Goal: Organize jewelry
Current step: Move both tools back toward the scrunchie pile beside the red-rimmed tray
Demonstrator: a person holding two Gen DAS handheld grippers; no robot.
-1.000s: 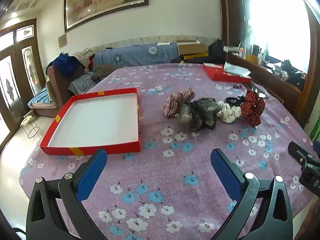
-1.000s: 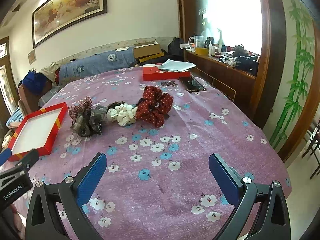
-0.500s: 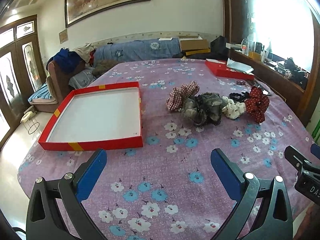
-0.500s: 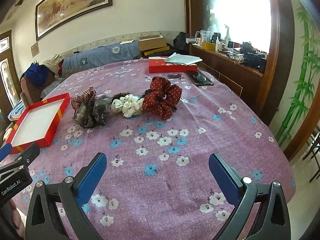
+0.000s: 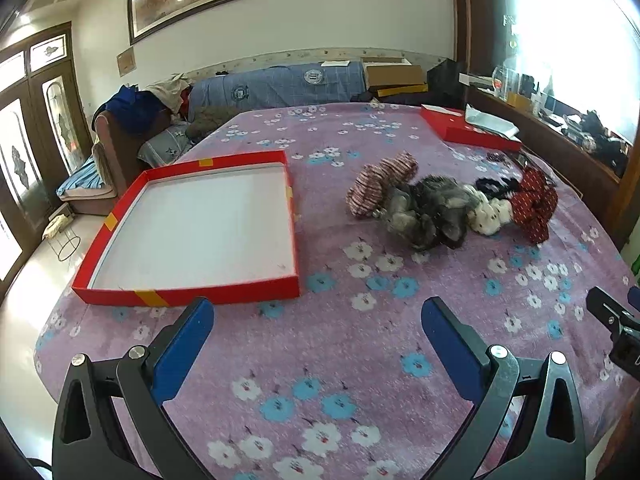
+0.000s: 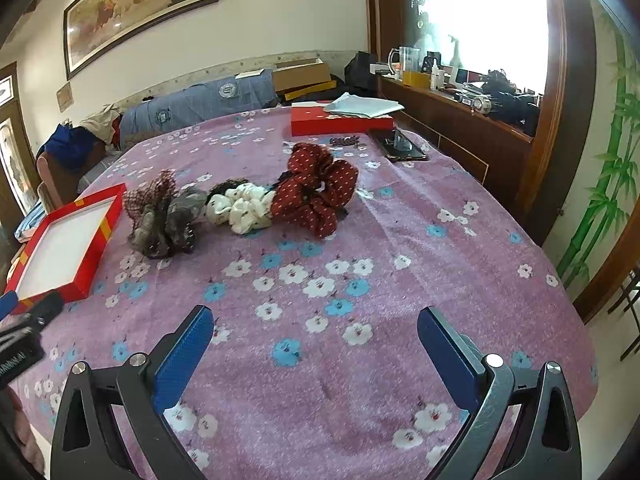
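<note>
- Our left gripper [image 5: 316,320] hovers spread wide and empty, just short of the red tray's [image 5: 192,294] near wall.
- Our right gripper [image 6: 314,330] is likewise spread, nothing between its blue pads.
- The scrunchies [image 6: 240,208] lie in a touching row mid-table, right of the tray.
- Bare flowered tablecloth [image 6: 320,380] separates both grippers from them.
</note>
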